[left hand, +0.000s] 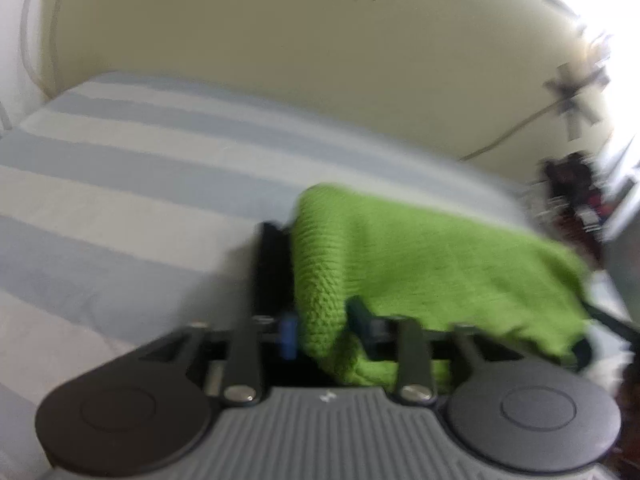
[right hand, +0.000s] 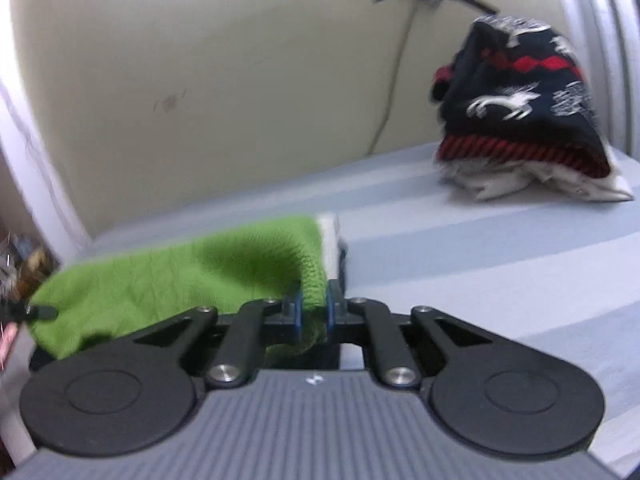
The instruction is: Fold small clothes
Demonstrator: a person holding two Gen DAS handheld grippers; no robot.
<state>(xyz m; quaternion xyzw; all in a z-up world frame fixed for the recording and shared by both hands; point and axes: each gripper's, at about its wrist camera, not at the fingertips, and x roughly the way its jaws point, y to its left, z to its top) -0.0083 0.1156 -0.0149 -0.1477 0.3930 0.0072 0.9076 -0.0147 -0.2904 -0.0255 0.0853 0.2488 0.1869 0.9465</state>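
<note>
Stretched over a blue-and-white striped bedsheet (right hand: 460, 248), against a cream wall (right hand: 200, 80): a green knitted garment (right hand: 180, 280), slung between both grippers, with a heap of dark patterned clothes (right hand: 520, 120) well apart at the far right. Clamped on one edge of the green knit: the right gripper (right hand: 312, 312), jaws narrow, cloth pinched between blue pads (right hand: 297, 312). Gripped at the opposite end by the left gripper (left hand: 320, 304), fabric (left hand: 420, 264) bunched between its fingers and draped over one of them.

Striped bedsheet (right hand: 480, 248), cream wall (right hand: 200, 80), taped cable (right hand: 394, 80)
</note>
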